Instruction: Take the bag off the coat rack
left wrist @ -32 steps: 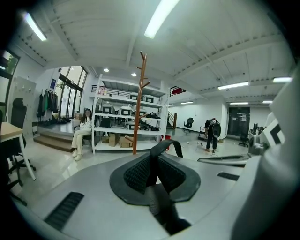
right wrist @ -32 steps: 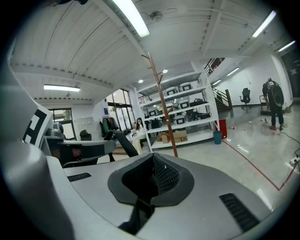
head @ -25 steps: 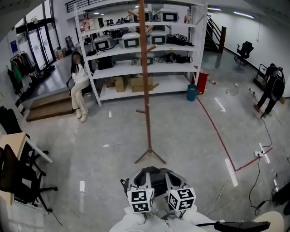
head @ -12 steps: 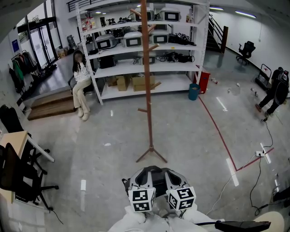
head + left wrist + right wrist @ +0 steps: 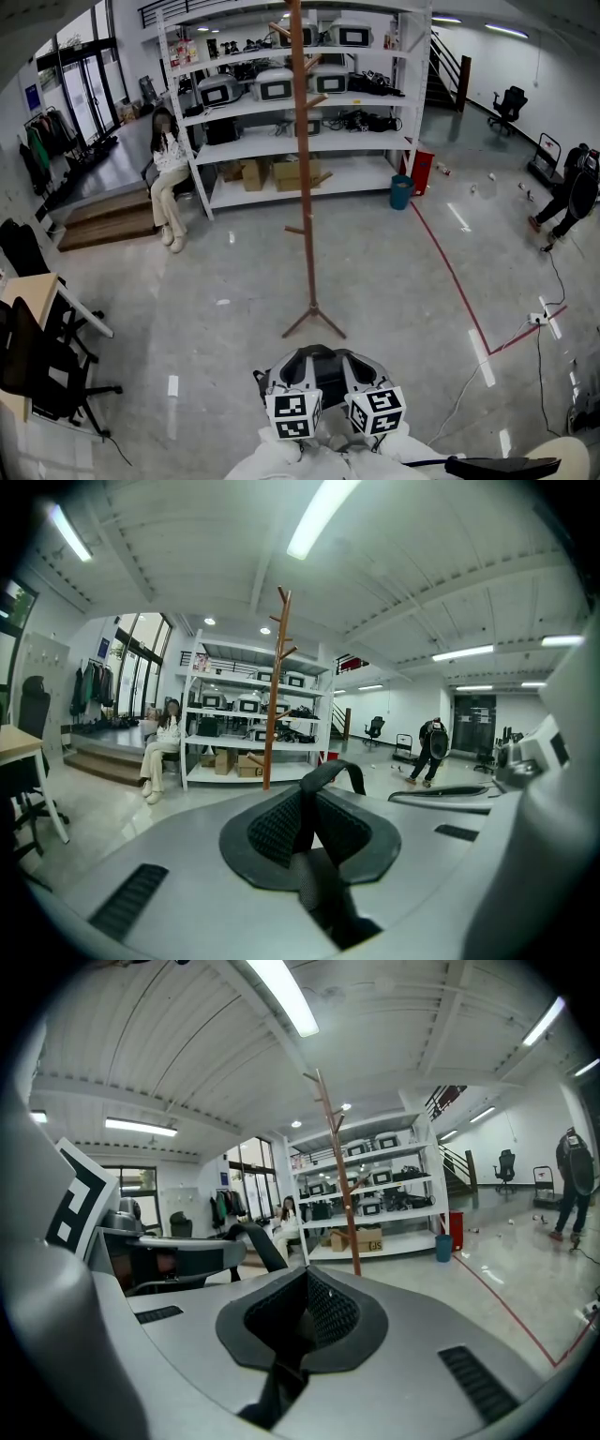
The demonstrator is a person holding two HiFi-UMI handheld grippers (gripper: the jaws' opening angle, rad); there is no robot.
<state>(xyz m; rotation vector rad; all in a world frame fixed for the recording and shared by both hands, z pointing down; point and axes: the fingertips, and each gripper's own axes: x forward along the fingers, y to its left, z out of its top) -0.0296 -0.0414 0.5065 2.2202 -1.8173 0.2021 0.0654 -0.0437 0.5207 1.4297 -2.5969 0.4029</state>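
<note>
Bag (image 5: 319, 368) is off the rack, held low at the near edge of the head view, right against the person's body and well apart from the coat rack (image 5: 305, 187). From above it reads as a rounded grey hump with a black middle. The surface looks smooth and matte.

Left gripper (image 5: 302, 832): jaws closed tight on the bag's black strap (image 5: 330, 772). The strap is a flat woven band that loops up out of a dark mesh-textured hollow. Smooth grey surfaces with dark slotted vents spread to both sides.

Right gripper (image 5: 295, 1321): jaws also pinched shut on a black strap of the bag. Here too there is a mesh hollow with grey round it.

The two marker cubes sit side by side, just near of the bag.

The coat rack stands upright at far centre. It is a thin brown wooden pole with short angled pegs and splayed feet, and its pegs are bare.

Behind it is a white metal shelving unit (image 5: 375, 141) with boxy devices and cardboard boxes. A seated person (image 5: 167, 173) is at the far left. The floor (image 5: 394, 281) is glossy grey concrete. A red floor line (image 5: 450, 267) runs at the right, and a blue bin (image 5: 398, 191) sits near the shelf.
</note>
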